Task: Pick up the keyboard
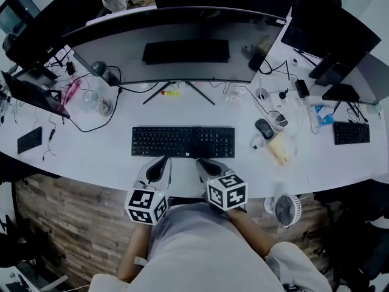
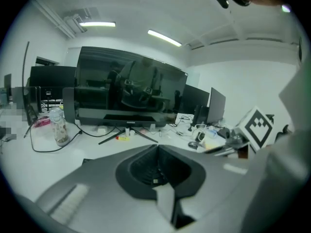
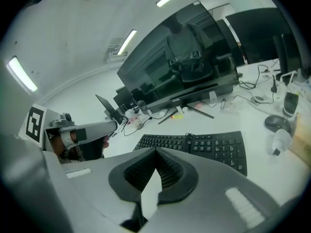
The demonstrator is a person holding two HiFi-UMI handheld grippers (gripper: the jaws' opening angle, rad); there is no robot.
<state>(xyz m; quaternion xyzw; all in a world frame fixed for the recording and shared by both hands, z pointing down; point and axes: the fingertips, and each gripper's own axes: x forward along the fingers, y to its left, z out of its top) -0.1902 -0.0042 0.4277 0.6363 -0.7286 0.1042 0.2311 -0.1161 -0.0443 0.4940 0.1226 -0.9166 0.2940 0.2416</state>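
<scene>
A black full-size keyboard (image 1: 183, 142) lies flat on the white desk (image 1: 91, 157), in front of the curved monitor. Both grippers sit just in front of it, near the desk's front edge. My left gripper (image 1: 161, 162) points at the keyboard's left half, its jaws closed together and empty. My right gripper (image 1: 205, 163) points at the middle of the keyboard, also shut with nothing held. In the right gripper view the keyboard (image 3: 204, 147) lies just beyond the closed jaw tips (image 3: 156, 152). In the left gripper view the joined jaws (image 2: 157, 147) hide nearly all of it.
A large curved monitor (image 1: 176, 47) on a tripod foot stands behind the keyboard. A mouse (image 1: 264, 128) and small clutter lie to the right, with a small fan (image 1: 287, 209) at the desk edge. A glass bottle (image 1: 92, 100) and cables lie at left. Further keyboards (image 1: 351, 132) sit at the far sides.
</scene>
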